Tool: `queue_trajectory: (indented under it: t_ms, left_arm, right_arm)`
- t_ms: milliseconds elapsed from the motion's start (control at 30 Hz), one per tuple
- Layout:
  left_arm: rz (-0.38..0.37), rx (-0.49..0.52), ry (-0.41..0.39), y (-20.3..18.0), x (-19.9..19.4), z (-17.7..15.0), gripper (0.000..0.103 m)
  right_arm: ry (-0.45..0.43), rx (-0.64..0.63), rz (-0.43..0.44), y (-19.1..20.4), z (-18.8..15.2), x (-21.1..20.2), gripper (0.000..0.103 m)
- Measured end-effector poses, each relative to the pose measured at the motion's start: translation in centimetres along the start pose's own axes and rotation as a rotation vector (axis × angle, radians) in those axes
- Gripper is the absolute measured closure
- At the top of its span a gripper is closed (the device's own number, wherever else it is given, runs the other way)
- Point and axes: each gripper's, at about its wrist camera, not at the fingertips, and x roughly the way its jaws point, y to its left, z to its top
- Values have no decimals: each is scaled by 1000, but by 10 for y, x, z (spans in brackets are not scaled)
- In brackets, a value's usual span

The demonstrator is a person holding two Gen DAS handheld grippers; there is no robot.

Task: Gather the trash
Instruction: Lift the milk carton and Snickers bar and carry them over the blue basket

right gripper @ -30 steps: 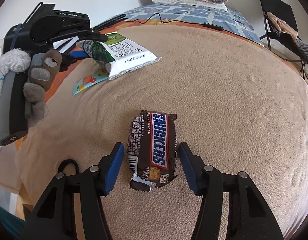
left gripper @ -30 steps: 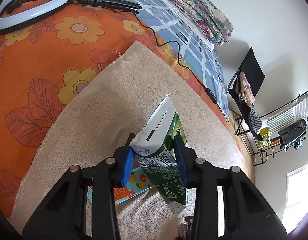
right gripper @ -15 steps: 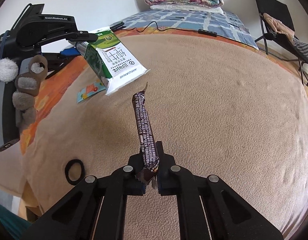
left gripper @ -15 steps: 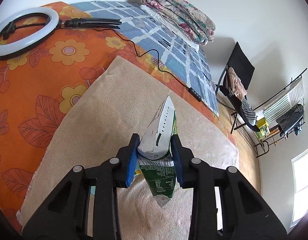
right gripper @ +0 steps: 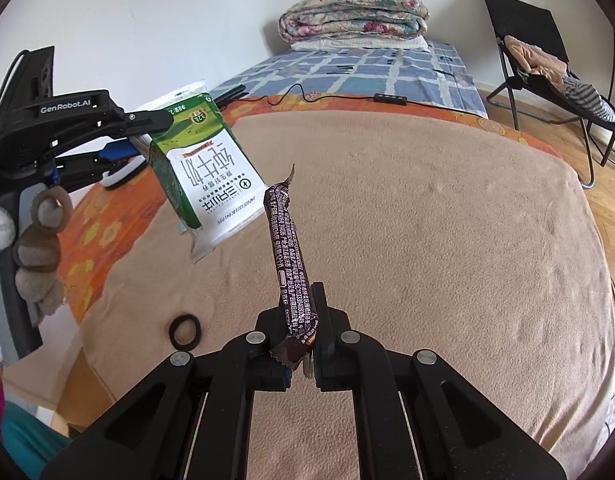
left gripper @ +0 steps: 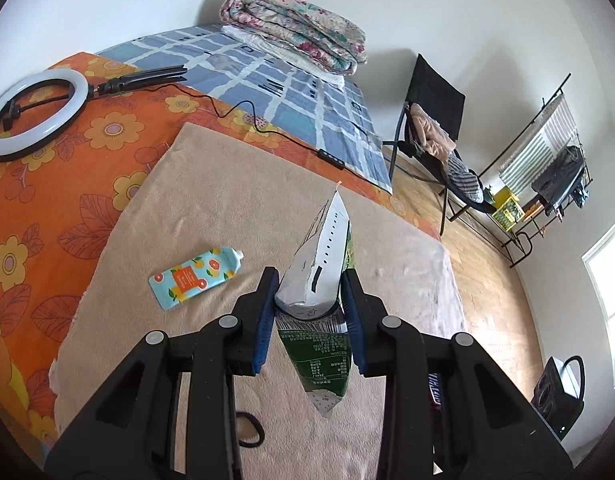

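My left gripper (left gripper: 309, 312) is shut on a green and white milk carton (left gripper: 321, 280) and holds it in the air above the beige blanket (left gripper: 227, 200). The carton (right gripper: 205, 176) also shows in the right wrist view, held by the left gripper (right gripper: 143, 136). My right gripper (right gripper: 301, 332) is shut on a brown Snickers wrapper (right gripper: 287, 256), held upright above the blanket (right gripper: 427, 220). A blue tube with orange fruit print (left gripper: 195, 278) lies on the blanket left of the carton.
A black hair tie (right gripper: 184, 331) lies on the blanket near its front left edge. A ring light (left gripper: 35, 114) with its cable lies on the orange flowered sheet (left gripper: 47, 200). Folded quilts (left gripper: 295, 28) sit at the bed's far end. A black chair (left gripper: 431, 120) stands on the wooden floor.
My right gripper closed on the Snickers wrapper and lifted it off the blanket. My left gripper rose higher with the carton, which uncovered the blue tube.
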Motion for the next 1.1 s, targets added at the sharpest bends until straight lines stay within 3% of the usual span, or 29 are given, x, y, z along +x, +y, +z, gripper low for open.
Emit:
queue_trajectory:
  t_ms: [233, 633, 1100]
  left_arm:
    - [-21, 96, -5, -30, -48, -39, 71]
    - [-35, 194, 19, -50, -103, -113, 71]
    - [-37, 295, 87, -59, -119, -190, 71]
  right_arm:
    - [-33, -48, -4, 11, -13, -32, 97]
    - [-36, -69, 24, 15, -56, -82, 97]
    - [25, -102, 41, 30, -119, -117, 97]
